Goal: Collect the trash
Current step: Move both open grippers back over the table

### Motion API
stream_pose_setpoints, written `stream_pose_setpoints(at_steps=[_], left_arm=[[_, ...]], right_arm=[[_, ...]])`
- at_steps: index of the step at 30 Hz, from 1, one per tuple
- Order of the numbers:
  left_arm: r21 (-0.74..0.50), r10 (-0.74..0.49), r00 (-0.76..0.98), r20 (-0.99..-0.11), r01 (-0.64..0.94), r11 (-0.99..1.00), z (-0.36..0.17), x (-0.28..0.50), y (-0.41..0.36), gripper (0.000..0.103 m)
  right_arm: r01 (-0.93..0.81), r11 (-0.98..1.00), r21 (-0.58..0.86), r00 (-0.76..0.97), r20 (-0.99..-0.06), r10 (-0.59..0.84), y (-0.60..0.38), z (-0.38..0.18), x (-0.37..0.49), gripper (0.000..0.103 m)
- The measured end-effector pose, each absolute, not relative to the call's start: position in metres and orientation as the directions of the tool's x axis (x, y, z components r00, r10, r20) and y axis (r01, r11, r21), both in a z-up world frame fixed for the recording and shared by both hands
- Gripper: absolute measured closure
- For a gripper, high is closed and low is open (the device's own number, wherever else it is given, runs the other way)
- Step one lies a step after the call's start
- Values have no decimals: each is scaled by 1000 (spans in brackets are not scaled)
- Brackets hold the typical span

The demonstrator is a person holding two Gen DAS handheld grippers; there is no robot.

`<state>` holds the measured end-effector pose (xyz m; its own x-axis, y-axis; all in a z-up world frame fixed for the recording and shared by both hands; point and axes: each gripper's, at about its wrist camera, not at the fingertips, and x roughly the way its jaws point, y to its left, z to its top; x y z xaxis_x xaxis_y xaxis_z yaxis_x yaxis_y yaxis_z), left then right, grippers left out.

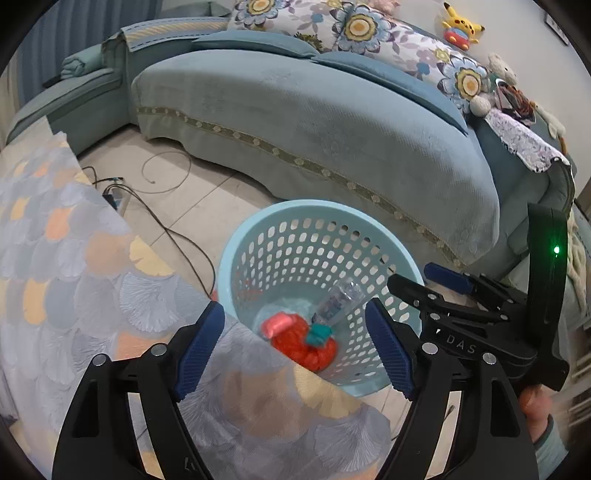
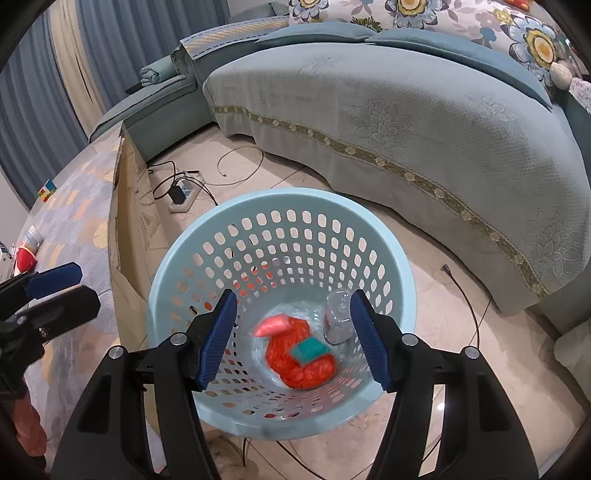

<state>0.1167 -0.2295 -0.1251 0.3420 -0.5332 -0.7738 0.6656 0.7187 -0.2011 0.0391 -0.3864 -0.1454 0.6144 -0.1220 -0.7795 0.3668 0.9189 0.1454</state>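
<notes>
Right wrist view: I hold both grippers, right gripper [image 2: 293, 338] and left gripper [image 1: 295, 350], spread and empty over the basket [image 2: 280, 199] | bottle [image 2: 338, 315], orange bag [image 2: 303, 363] on its floor, against far wall | judged: drop completed.

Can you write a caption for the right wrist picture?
Open right gripper above the blue basket holding an orange bag and clear bottle.

— Where were we? A home, surely, a living room.

— Yes. We saw a long blue-green sofa [image 1: 314, 122] with flowered cushions [image 1: 354, 29] along its back and a yellow plush toy [image 1: 460, 24] above them.

— And curtains [image 2: 44, 92] hung beyond the sofa's far end.

— In front of the sofa, on the tiled floor [image 2: 295, 173], we found a power strip [image 2: 183, 197] with loose cables.
</notes>
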Motion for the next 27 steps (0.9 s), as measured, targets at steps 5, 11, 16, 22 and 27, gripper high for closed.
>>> stream_pose_setpoints(at_steps=[5,11,16,22,27], left_arm=[[-212,-547,351,-760,661,719,-119,114,-226,26],[-176,-542,413,-732,654,736,-93,105,-208,26],[-157,-531,509,-678,605,780,-52,95,-157,26],[-199,-481,620,-619,469,861,-21,97,-70,26],[-230,-388,704,-595,313,921,-10,102,9,26]], right_arm=[[344,929,137,623,-773,-117,-376,-140,38,43],[285,951,119,673,-732,-110,-352,-114,38,43],[193,970,147,735,-677,-44,-320,-82,43,43],[-1,992,128,791,-607,79,-244,-42,56,40],[-165,985,46,801,-576,161,-167,-25,70,37]])
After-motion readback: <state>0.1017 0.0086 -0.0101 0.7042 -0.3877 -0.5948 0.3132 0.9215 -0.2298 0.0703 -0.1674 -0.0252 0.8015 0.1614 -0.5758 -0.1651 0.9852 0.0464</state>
